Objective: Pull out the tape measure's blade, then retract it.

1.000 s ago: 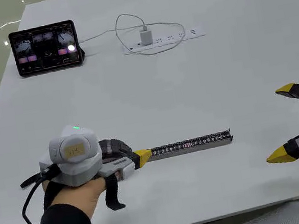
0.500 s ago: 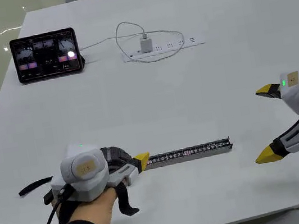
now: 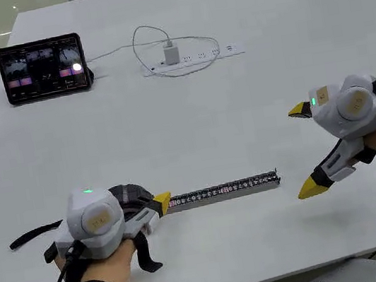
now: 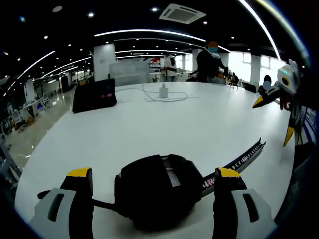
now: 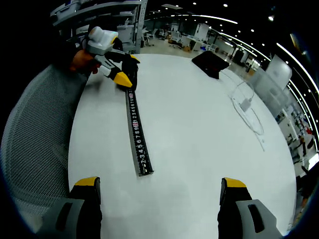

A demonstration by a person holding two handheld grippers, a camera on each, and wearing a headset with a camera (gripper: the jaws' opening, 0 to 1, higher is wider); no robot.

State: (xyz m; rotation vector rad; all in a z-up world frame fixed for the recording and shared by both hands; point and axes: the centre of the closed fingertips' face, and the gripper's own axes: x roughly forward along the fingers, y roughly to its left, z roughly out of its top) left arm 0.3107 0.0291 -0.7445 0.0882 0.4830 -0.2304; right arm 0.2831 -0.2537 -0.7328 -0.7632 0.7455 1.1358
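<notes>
While the left tool's (image 4: 153, 174) jaws straddle the tape measure (image 3: 131, 195) case, grip unclear, its blade (image 3: 223, 190) lies extended on the surface (image 3: 204, 110); right tool (image 3: 304, 150) gapes wide, empty, near the blade's tip.

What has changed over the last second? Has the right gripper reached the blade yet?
The right gripper moved in toward the free end of the blade with its jaws open, and it has not touched it. Nothing was gripped or let go. The blade stays pulled out flat on the table at about the same length. The left gripper stays around the case.
</notes>
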